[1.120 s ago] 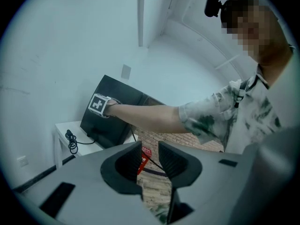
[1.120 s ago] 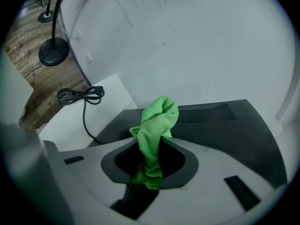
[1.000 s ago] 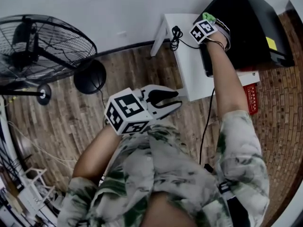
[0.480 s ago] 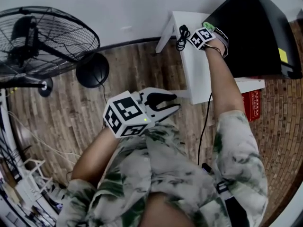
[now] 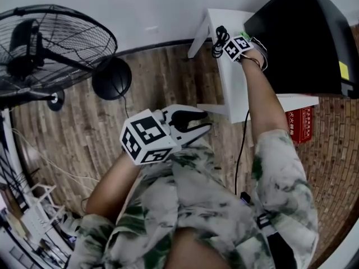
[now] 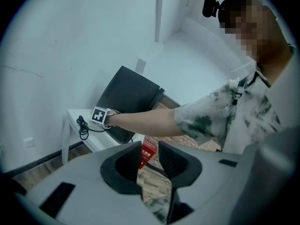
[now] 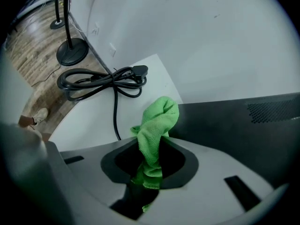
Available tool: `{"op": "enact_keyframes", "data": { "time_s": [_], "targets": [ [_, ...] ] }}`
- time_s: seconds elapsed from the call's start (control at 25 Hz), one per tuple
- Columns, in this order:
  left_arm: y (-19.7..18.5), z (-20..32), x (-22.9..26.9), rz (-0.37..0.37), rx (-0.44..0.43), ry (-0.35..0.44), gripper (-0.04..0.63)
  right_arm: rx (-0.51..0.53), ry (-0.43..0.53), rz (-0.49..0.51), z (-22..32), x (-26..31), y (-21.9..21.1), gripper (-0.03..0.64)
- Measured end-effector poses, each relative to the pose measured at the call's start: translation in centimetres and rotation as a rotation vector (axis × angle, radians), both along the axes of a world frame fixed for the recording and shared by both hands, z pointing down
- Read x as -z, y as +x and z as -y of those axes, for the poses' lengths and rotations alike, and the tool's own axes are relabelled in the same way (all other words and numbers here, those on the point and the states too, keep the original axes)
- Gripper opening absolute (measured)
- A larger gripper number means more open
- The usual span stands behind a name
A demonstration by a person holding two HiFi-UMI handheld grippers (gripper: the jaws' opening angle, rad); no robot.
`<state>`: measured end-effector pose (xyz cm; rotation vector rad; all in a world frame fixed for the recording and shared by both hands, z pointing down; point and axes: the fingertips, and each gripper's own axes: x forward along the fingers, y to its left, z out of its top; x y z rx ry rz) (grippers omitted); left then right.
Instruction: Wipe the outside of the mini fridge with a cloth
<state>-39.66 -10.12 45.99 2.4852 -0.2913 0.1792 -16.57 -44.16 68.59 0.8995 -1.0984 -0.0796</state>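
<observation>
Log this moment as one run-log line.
right gripper: shut on green cloth, cloth at mini fridge side | left gripper: open, empty, away from fridge

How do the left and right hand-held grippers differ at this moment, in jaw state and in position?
The left hand-held gripper has its jaws apart with nothing between them; the right hand-held gripper is shut on a green cloth. The left is held near the person's torso, away from the mini fridge; the right reaches over the white table, its cloth at the fridge's side. Both carry a marker cube.
</observation>
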Motion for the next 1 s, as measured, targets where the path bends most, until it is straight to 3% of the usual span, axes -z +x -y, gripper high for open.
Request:
{"op": "enact_keyframes", "data": {
  "time_s": [0.4, 0.76, 1.0],
  "targets": [
    [0.5, 0.7, -0.3, 0.006, 0.005, -0.01, 0.12, -0.047, -0.028, 0.172, -1.2, -2.9, -0.9, 0.106],
    [0.7, 0.0, 0.8, 0.004, -0.025, 0.02, 0.12, -0.1, 0.079, 0.396, -2.7, 0.3, -2.5, 0.107],
    [0.8, -1.7, 2.1, -0.002, -0.079, 0.066, 0.12, -0.145, 0.153, 0.537, -6.3, 3.5, -3.4, 0.107]
  ]
}}
